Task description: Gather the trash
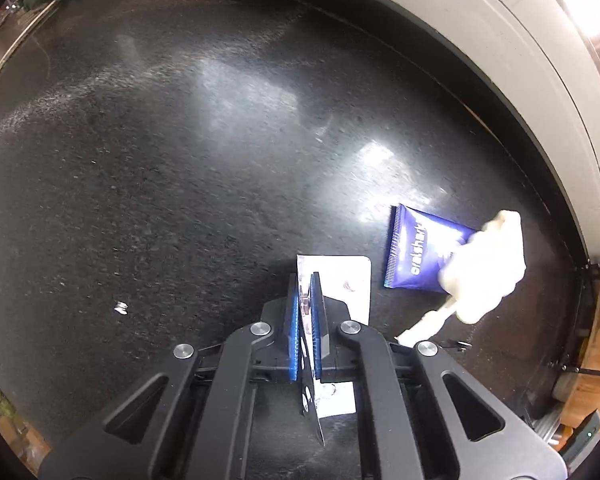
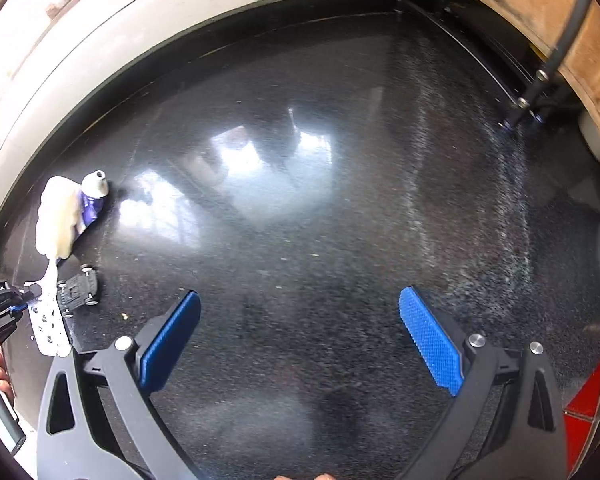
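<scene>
Though the left gripper (image 1: 306, 292) hides much of it, a thin white card or blister pack (image 1: 340, 280) stands pinched edgewise between the two blue ribbed pads, which are pressed nearly together; its print is too small to read. At about three o'clock of the card lie one flat purple tube (image 1: 416, 252), glossy, crimped at its end, and one crumpled cream wad (image 1: 484, 268) over the tube's cap end, its material unclear. All rest on a polished black speckled countertop (image 1: 180, 160). In the right wrist view the right gripper (image 2: 300, 328) hangs over bare counter, jaws spread wide, nothing between them. A small black toy-car-like object (image 2: 78, 288) sits at nine o'clock, partly cut off.
</scene>
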`<state>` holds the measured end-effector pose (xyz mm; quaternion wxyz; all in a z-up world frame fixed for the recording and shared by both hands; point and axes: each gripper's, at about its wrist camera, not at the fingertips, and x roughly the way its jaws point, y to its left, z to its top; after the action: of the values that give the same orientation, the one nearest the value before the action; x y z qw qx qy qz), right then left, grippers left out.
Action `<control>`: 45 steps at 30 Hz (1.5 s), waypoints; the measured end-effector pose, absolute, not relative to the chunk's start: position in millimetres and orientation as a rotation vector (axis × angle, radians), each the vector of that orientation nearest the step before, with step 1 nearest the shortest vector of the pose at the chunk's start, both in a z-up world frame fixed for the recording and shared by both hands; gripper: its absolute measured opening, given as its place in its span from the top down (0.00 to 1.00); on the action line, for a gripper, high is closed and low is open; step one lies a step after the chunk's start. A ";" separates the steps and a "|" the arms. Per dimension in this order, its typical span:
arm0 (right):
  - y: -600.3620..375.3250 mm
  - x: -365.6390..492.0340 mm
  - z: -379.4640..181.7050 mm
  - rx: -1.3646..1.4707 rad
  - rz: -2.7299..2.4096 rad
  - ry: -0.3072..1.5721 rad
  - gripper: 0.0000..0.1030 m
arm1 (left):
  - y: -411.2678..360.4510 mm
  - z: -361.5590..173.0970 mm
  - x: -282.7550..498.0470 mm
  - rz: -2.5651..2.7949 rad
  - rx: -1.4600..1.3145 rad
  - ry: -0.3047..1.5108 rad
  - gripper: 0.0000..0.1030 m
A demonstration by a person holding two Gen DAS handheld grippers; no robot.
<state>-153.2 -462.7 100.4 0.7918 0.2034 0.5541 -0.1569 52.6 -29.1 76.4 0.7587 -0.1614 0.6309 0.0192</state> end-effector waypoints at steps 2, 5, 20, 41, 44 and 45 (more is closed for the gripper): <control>-454.8 -146.2 101.4 0.429 -0.315 1.197 0.07 | -16.0 83.2 52.5 0.068 -0.301 1.340 0.96; -434.9 -129.9 102.9 0.403 -0.244 1.205 0.07 | 2.2 92.4 50.7 0.099 -0.222 1.295 0.96; -300.4 -57.6 108.2 -0.143 0.273 1.175 0.07 | 53.0 102.0 23.8 0.126 0.003 1.278 0.13; -250.8 -21.8 92.9 -0.322 0.393 1.172 0.07 | 87.3 50.3 10.4 0.056 -0.035 1.347 0.49; -245.3 -20.8 91.9 -0.326 0.408 1.180 0.07 | 91.3 49.5 14.5 0.053 -0.038 1.351 0.49; -243.4 -20.7 90.9 -0.319 0.414 1.184 0.07 | 91.2 49.9 14.6 0.051 -0.040 1.353 0.49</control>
<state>-20.7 -243.4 90.9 0.7979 -0.1487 0.5514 0.1931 14.6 91.2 49.9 0.7792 -0.0184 0.6261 0.0237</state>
